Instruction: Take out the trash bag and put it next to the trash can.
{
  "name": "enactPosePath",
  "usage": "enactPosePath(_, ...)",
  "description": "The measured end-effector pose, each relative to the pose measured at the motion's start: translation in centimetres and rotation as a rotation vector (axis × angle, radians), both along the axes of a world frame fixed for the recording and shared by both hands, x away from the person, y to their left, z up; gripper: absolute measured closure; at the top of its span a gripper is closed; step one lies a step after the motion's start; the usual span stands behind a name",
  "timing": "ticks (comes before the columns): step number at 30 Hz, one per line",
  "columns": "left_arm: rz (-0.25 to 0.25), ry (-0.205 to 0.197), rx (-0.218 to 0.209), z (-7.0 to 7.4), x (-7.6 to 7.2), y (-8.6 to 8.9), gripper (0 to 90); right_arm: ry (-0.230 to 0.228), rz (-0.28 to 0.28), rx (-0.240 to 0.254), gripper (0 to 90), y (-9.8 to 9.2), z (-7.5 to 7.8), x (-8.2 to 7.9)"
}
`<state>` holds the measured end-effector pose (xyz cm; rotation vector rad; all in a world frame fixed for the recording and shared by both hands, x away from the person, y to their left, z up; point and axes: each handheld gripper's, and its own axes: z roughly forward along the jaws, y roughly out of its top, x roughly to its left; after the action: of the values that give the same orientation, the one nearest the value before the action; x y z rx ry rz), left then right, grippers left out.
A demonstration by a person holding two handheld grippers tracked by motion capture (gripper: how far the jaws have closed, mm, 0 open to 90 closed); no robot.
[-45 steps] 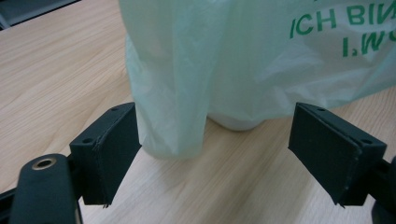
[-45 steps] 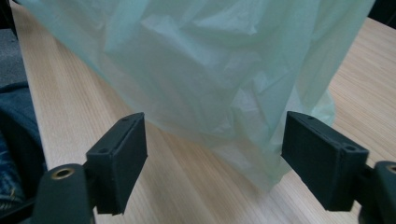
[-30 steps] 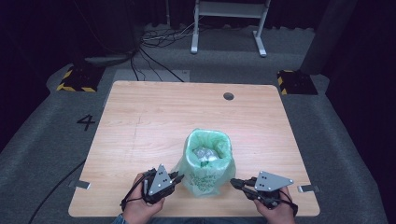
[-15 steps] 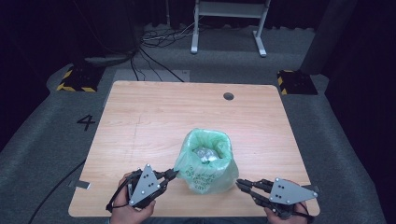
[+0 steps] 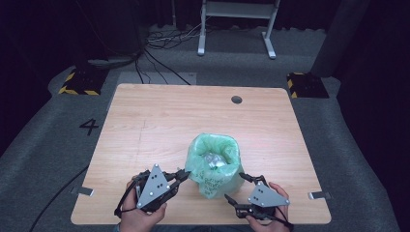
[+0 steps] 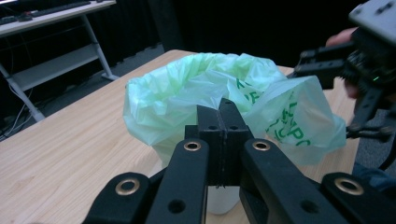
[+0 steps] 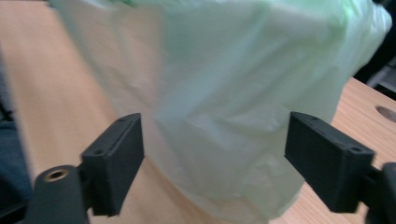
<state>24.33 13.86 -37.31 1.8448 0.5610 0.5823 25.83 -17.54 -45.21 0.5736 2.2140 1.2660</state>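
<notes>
The high view looks down from above; both gripper views sit close, sharing the green bag [image 5: 213, 162].

Grey carpet floor [image 5: 43, 159], dark walls, white metal stand [image 5: 237, 24] behind wooden table [image 5: 159, 121].

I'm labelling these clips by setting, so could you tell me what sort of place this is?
Most likely a recording lab or studio, not a home: a lone wooden table on grey carpet with a painted 4, black curtains behind, hazard-striped blocks and loose cables on the floor.
</notes>
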Motion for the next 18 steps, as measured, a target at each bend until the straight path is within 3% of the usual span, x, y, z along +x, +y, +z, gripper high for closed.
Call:
enactPosePath(2, 0.002, -0.002, -0.003, -0.1, 0.1, 0.1, 89.5, 0.075, 0.047, -0.023, 73.1, 0.1, -0.3, 0.7)
enactPosePath(3, 0.004, 0.000, -0.005, -0.1, 0.1, 0.2, 89.5, 0.075, 0.047, -0.023, 73.1, 0.1, -0.3, 0.7)
enactPosePath(4, 0.007, 0.000, -0.009, -0.1, 0.1, 0.3, 89.5, 0.090, 0.060, -0.027, 86.3, -0.1, -0.3, 0.9)
enactPosePath(5, 0.007, 0.002, -0.013, -0.1, 0.2, 0.4, 89.5, 0.109, 0.069, -0.014, 90.0, -0.3, -0.1, 0.9)
enactPosePath(7, 0.012, 0.004, -0.022, -0.1, 0.3, 0.6, 89.5, 0.104, 0.059, 0.005, 90.0, -0.8, 0.3, 0.8)
enactPosePath(13, 0.022, -0.008, -0.025, 0.2, 0.3, 1.0, 89.5, 0.028, 0.059, 0.052, 90.0, -2.6, 3.0, -0.1)
enactPosePath(14, 0.029, -0.017, -0.028, 0.4, 0.4, 1.0, 89.5, 0.009, 0.058, 0.077, 90.0, -3.2, 4.0, -0.3)
enactPosePath(18, 0.039, -0.031, -0.037, 0.9, 0.9, 1.1, 89.5, -0.021, 0.061, 0.115, 90.0, -4.1, 5.6, -0.3)
